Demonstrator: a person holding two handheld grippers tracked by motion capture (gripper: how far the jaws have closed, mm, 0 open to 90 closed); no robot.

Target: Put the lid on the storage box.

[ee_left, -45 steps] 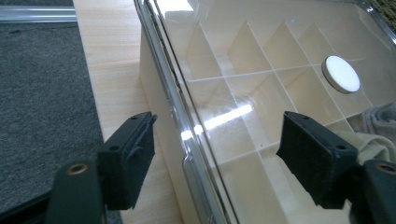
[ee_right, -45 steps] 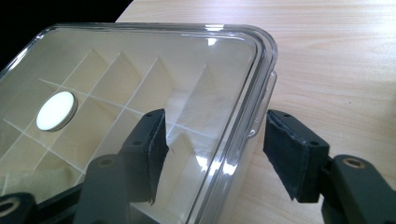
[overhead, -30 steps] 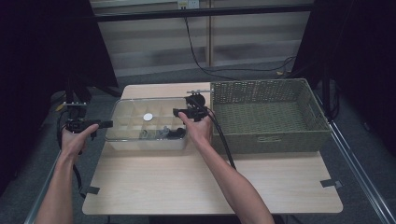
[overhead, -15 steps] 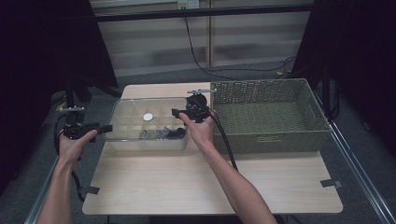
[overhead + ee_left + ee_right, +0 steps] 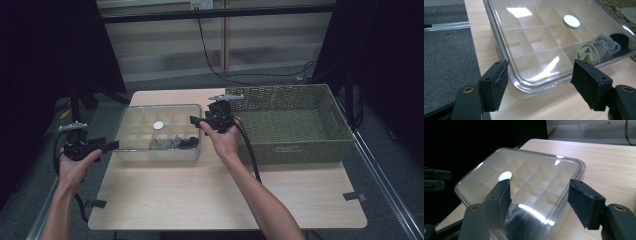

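Note:
A clear lidded box with compartments lies on the left part of the table. A white round disc sits on its lid. Rolled socks lie in its near compartments. My left gripper hovers level just off the box's left end. Its jaws have just been closing a little but stand open, pressing on nothing; the box corner lies just beyond them. My right gripper hangs open above the box's right end, over the lid without touching it.
A large green wicker basket fills the right half of the table, close against the box's right end. Cables trail from both grippers. Dark floor drops off left of the table edge. Bare wood lies in front of the box and basket.
My left hand has drawn back leftward and nearer, off the box's left end. My right hand has lifted and shifted slightly right above the box. The box has stayed put.

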